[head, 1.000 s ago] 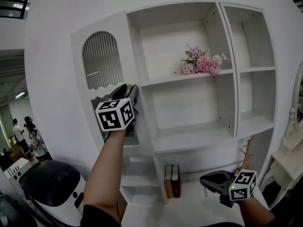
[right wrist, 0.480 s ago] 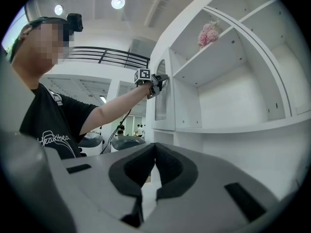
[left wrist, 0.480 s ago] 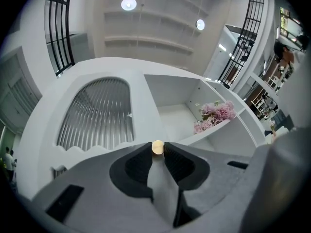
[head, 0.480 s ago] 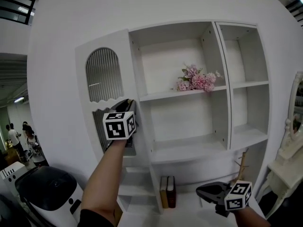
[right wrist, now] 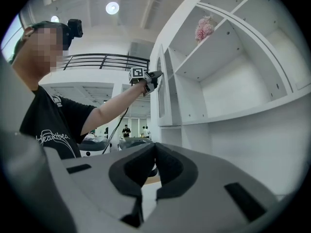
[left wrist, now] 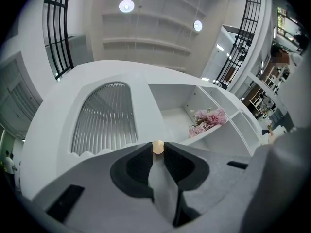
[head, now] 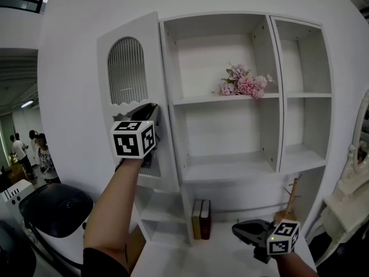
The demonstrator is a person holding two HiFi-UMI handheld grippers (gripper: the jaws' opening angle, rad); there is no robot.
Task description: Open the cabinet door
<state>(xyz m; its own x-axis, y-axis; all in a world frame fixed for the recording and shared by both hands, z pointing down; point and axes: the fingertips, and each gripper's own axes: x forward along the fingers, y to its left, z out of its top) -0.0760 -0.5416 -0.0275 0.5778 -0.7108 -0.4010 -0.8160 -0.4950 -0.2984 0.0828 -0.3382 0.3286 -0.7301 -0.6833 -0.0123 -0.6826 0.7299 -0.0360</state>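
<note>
The white cabinet door (head: 134, 45), with an arched ribbed window, stands partly swung out from the shelf unit (head: 230, 100). My left gripper (head: 151, 113) is raised at the door's right edge, at mid height. In the left gripper view its jaws are closing, and the left gripper (left wrist: 158, 150) pinches a small tan knob (left wrist: 158, 146) between its pads. The door's window (left wrist: 104, 115) fills the space above. My right gripper (head: 241, 231) hangs low at the right, apart from the cabinet. The right gripper (right wrist: 154, 147) has its tips together and nothing between them.
Pink flowers (head: 245, 81) lie on the upper shelf and two books (head: 200, 219) stand in the bottom bay. A black and white appliance (head: 55, 209) sits at lower left, a white dresser (head: 353, 198) at the right edge. People stand far off at left.
The left gripper's jaws have closed on the knob and the door has swung out from the cabinet. The right gripper has sunk a little.
</note>
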